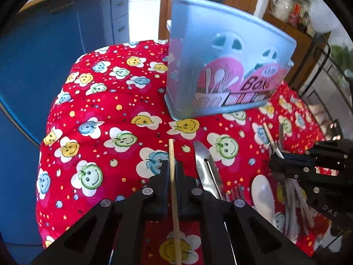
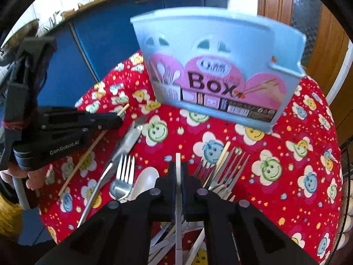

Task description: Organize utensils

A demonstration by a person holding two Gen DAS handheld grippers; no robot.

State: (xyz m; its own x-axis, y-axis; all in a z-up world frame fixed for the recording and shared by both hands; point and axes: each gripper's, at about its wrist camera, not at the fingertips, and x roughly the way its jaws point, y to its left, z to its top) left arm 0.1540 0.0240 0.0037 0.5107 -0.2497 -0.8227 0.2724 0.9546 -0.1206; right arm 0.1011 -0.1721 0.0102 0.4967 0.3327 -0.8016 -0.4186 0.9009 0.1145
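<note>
Two grippers are each clamped on a utensil above the red cloth [image 1: 99, 114]: the left gripper [image 1: 171, 165] on a pale wooden chopstick [image 1: 171, 152], the right gripper [image 2: 178, 166] on a thin flat metal handle [image 2: 178, 161] whose far end its body hides. Forks [image 2: 124, 176], a white spoon [image 2: 145, 181] and a knife [image 2: 123, 143] lie loose before the blue box [image 2: 220, 50], whose inside cannot be seen.

Blue cabinet [image 1: 55, 50] behind red smiley-print tablecloth [image 1: 106, 119]; wooden door [image 2: 275, 0]; cluttered wooden shelf [image 1: 293, 22], contents blurred; bright daylight.

Both wrist views close, angled down; share blue box [image 1: 220, 66] [image 2: 216, 70], red cloth [image 1: 106, 114] [image 2: 286, 154].
</note>
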